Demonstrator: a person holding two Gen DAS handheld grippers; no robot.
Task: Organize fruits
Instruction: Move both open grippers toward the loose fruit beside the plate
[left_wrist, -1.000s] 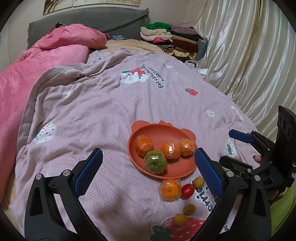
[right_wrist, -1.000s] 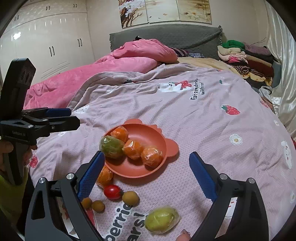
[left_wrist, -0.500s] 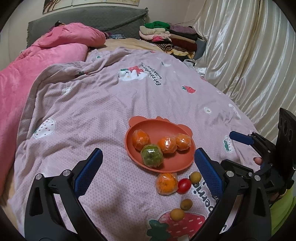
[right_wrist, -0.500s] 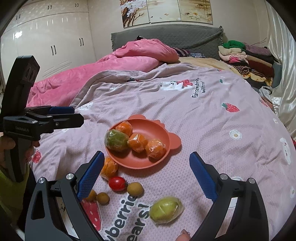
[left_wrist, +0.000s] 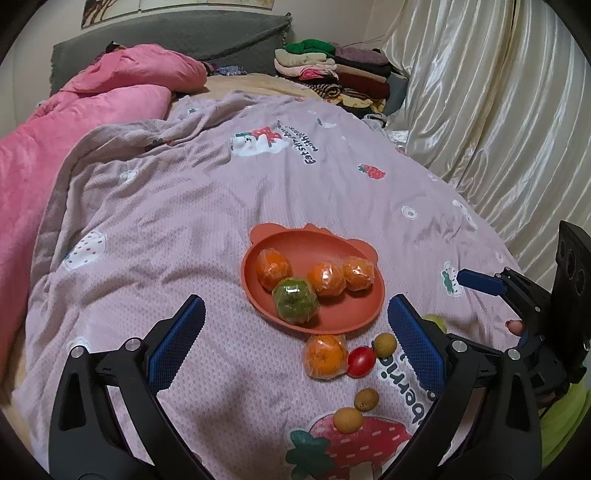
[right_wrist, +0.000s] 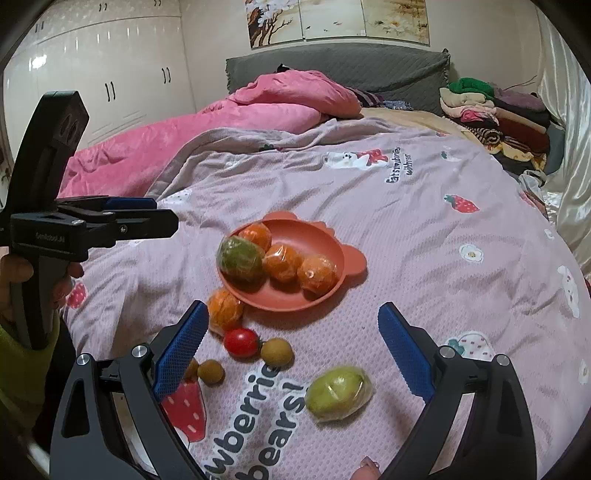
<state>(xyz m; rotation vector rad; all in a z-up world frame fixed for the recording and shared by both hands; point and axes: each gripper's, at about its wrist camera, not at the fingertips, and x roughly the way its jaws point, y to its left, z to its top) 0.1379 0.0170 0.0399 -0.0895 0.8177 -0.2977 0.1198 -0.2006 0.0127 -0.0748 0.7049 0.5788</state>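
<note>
An orange-red plate (left_wrist: 295, 240) on the bedspread holds three wrapped oranges and a wrapped green fruit (left_wrist: 294, 300). In front of it lie a wrapped orange (left_wrist: 325, 355), a cherry tomato (left_wrist: 361, 362) and three small brown fruits (left_wrist: 366, 398). My left gripper (left_wrist: 295, 301) hovers open over the plate's near edge. In the right wrist view the plate (right_wrist: 314, 236) sits ahead, and a pale green wrapped fruit (right_wrist: 338, 393) lies between the fingers of my open right gripper (right_wrist: 291, 314). The loose orange (right_wrist: 224, 309) and tomato (right_wrist: 242, 341) lie by its left finger. Neither gripper holds anything.
A pink duvet (left_wrist: 92, 122) is bunched at the left and back. Folded clothes (left_wrist: 332, 74) are stacked at the head of the bed. Cream curtains (left_wrist: 498, 129) hang along the right side. A hand holds the left gripper (right_wrist: 147, 218) in the right wrist view.
Both grippers have drawn back a little from the plate, so more of the loose fruit shows in front. Both stay open. No fruit has moved.
</note>
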